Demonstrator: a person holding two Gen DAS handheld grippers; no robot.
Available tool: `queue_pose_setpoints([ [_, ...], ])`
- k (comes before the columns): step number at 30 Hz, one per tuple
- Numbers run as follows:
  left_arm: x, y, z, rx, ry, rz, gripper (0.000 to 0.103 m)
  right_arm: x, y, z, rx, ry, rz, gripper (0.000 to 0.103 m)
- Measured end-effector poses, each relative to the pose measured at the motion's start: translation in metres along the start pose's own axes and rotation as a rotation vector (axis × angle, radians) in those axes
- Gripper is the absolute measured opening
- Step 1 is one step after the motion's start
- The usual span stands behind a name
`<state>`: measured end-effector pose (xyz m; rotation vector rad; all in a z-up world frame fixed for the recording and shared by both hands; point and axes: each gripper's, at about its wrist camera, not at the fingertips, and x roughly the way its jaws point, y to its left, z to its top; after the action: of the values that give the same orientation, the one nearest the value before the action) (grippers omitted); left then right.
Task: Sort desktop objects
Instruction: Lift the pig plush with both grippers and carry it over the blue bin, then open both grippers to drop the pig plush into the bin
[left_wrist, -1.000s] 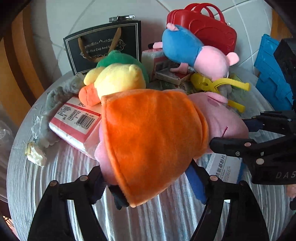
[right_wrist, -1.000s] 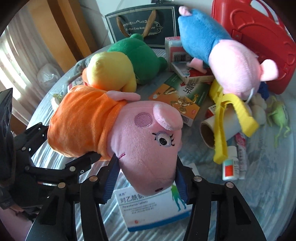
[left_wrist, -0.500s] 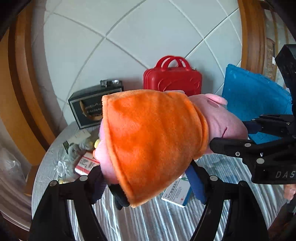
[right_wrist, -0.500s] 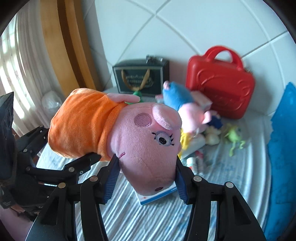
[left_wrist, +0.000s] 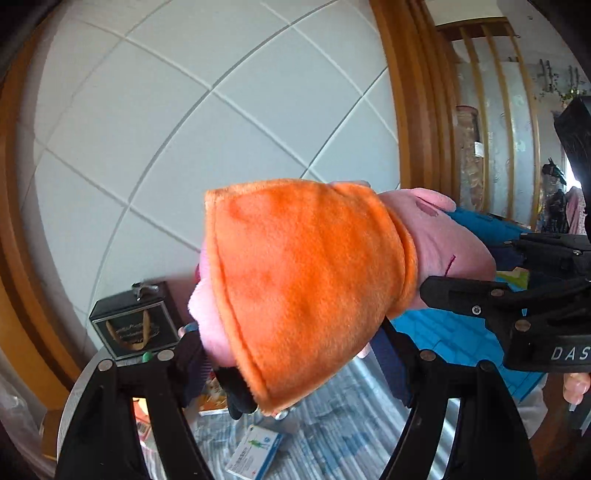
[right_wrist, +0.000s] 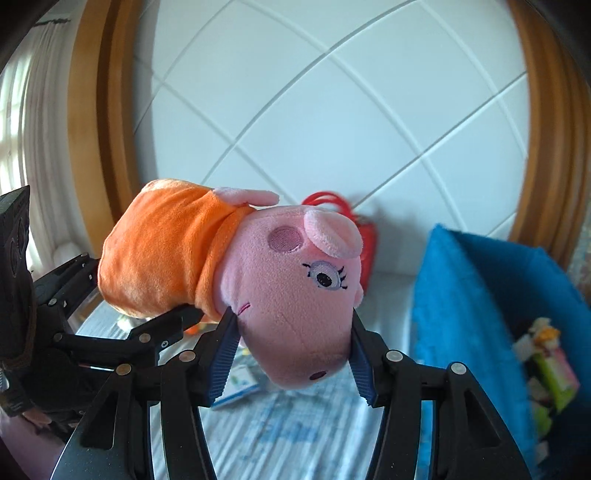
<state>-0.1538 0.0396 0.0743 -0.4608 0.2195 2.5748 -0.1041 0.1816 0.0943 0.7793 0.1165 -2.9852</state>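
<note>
The plush pig (left_wrist: 314, 280) hides most of the red case (right_wrist: 364, 236) and part of the tabletop (left_wrist: 332, 435). Print on the medicine box (left_wrist: 255, 456) is unreadable. The blue bin (right_wrist: 480, 295) is blurred and cut off by the frame edge.

A soft pink plush pig in an orange fleece dress (left_wrist: 310, 280) (right_wrist: 236, 273) is held lying on its side in the air, above the worktop. Its dressed body is clamped at one end, its head at the other, snout angled downward, one embroidered eye showing.
</note>
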Motion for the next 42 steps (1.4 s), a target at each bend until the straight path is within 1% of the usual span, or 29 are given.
queue_pose_setpoints([
  [2, 0.005, -0.043, 0.019, 0.019, -0.027, -0.019, 0.077, -0.021, -0.039, -0.002, 0.007, -0.024, -0.029, 0.054],
  [5, 0.021, -0.114, 0.047, 0.029, -0.045, -0.049, 0.077, -0.049, -0.111, -0.004, 0.016, -0.038, -0.060, 0.054],
  [8, 0.040, -0.195, 0.077, 0.028, -0.038, -0.077, 0.077, -0.068, -0.188, -0.002, 0.013, -0.033, -0.093, 0.054],
  [11, 0.068, -0.266, 0.101, 0.039, -0.005, -0.094, 0.077, -0.080, -0.265, -0.003, 0.020, -0.001, -0.101, 0.054],
  [13, 0.091, -0.305, 0.113, 0.049, 0.045, -0.099, 0.077, -0.079, -0.314, -0.005, 0.036, 0.043, -0.092, 0.054],
  [16, 0.132, -0.351, 0.122, 0.055, 0.158, -0.111, 0.078, -0.066, -0.372, -0.013, 0.077, 0.113, -0.074, 0.054],
  [18, 0.157, -0.377, 0.123, 0.059, 0.241, -0.120, 0.078, -0.059, -0.396, -0.023, 0.106, 0.169, -0.070, 0.054],
  [20, 0.180, -0.397, 0.116, 0.047, 0.334, -0.135, 0.078, -0.046, -0.421, -0.036, 0.131, 0.239, -0.063, 0.055],
  [22, 0.201, -0.412, 0.108, 0.028, 0.422, -0.145, 0.078, -0.035, -0.438, -0.050, 0.158, 0.297, -0.046, 0.055],
  [23, 0.211, -0.416, 0.104, 0.019, 0.463, -0.144, 0.078, -0.038, -0.444, -0.058, 0.172, 0.319, -0.039, 0.055],
  [27, 0.233, -0.424, 0.090, -0.006, 0.572, -0.146, 0.078, -0.025, -0.461, -0.081, 0.223, 0.394, -0.007, 0.057],
  [29, 0.235, -0.423, 0.087, -0.028, 0.607, -0.156, 0.078, -0.021, -0.470, -0.088, 0.236, 0.416, -0.019, 0.058],
  [31, 0.232, -0.423, 0.089, -0.024, 0.598, -0.138, 0.078, -0.016, -0.472, -0.090, 0.222, 0.432, -0.054, 0.058],
  [33, 0.228, -0.421, 0.090, -0.026, 0.588, -0.126, 0.078, -0.014, -0.475, -0.092, 0.222, 0.438, -0.038, 0.059],
  [37, 0.207, -0.409, 0.092, -0.043, 0.539, -0.113, 0.078, -0.021, -0.469, -0.088, 0.182, 0.410, -0.103, 0.063],
  [38, 0.202, -0.405, 0.093, -0.048, 0.523, -0.110, 0.078, -0.024, -0.468, -0.088, 0.187, 0.399, -0.103, 0.069],
  [39, 0.195, -0.401, 0.094, -0.054, 0.505, -0.108, 0.078, -0.028, -0.469, -0.089, 0.191, 0.385, -0.100, 0.073],
  [41, 0.179, -0.397, 0.096, -0.063, 0.465, -0.105, 0.078, -0.037, -0.467, -0.088, 0.194, 0.349, -0.106, 0.086],
  [42, 0.172, -0.394, 0.097, -0.065, 0.447, -0.100, 0.078, -0.039, -0.466, -0.088, 0.196, 0.335, -0.113, 0.088],
])
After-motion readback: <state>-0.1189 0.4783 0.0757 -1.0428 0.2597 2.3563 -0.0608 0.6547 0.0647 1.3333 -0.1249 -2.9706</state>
